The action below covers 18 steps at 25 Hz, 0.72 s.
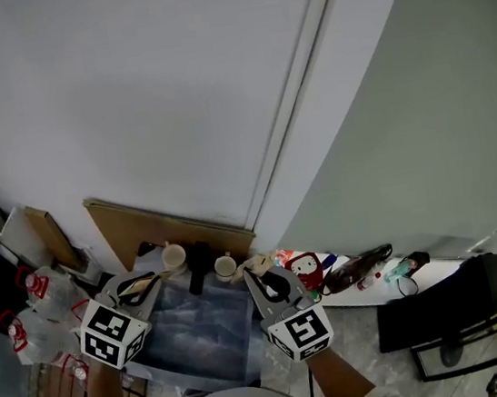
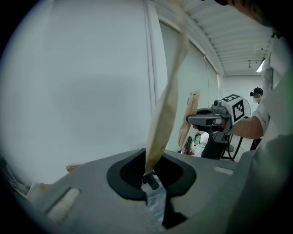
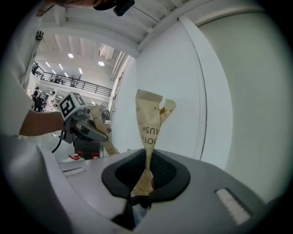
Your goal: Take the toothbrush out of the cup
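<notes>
Gripping the toothbrush (image 2: pixel 165 103) at its lower end, the left gripper (image 2: pixel 153 181) has its jaws narrowed on it (beige, rising out of frame); cups (image 1: pixel 174 257) stand farther off on the blue mat (image 1: pixel 203 332); the right gripper (image 3: pixel 143 183) pinches a crumpled paper wrapper (image 3: pixel 149 125).

A long, slim toothbrush packet (image 2: pixel 167 91) in cream paper rises nearly upright, slightly bowed, its lower end pinched in the left gripper (image 2: pixel 151 179). A torn, crumpled wrapper piece (image 3: pixel 149 132) of the same cream paper, printed with part of the word "toothbrush", is pinched in the right gripper (image 3: pixel 140 194). One pale cup (image 1: pixel 173 257) and a second cup (image 1: pixel 226 266) stand upright near the wall.
</notes>
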{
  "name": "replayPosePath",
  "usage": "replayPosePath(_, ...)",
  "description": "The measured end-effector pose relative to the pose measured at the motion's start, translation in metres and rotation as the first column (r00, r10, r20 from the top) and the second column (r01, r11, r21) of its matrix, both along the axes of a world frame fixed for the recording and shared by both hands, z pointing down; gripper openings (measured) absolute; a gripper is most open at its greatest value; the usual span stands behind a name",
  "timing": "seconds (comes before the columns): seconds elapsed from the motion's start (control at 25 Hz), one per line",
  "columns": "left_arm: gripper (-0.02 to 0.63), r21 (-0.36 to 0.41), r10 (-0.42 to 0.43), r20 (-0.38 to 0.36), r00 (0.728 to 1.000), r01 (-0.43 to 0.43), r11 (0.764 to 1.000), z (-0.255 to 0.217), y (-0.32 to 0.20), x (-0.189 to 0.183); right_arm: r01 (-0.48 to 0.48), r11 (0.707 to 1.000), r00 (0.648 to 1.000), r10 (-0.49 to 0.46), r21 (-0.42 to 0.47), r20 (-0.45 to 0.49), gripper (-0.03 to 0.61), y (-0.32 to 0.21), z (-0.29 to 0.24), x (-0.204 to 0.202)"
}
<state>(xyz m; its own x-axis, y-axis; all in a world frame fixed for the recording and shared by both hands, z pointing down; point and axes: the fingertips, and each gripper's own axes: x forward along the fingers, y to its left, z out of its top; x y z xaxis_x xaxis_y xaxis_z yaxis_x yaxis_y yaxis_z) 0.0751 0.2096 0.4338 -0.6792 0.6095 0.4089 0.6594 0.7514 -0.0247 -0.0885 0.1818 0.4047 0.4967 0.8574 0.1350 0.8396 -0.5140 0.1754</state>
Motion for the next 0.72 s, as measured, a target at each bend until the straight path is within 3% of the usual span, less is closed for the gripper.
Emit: replayPosePath(0.72,0.051,-0.034,-0.001,0.020,1.000,0.001,0.999,-0.020,-0.027,0.006,0.030,0.999,0.999,-0.030,-0.017,0.015,0.025,-0.013,-0.002,0.012)
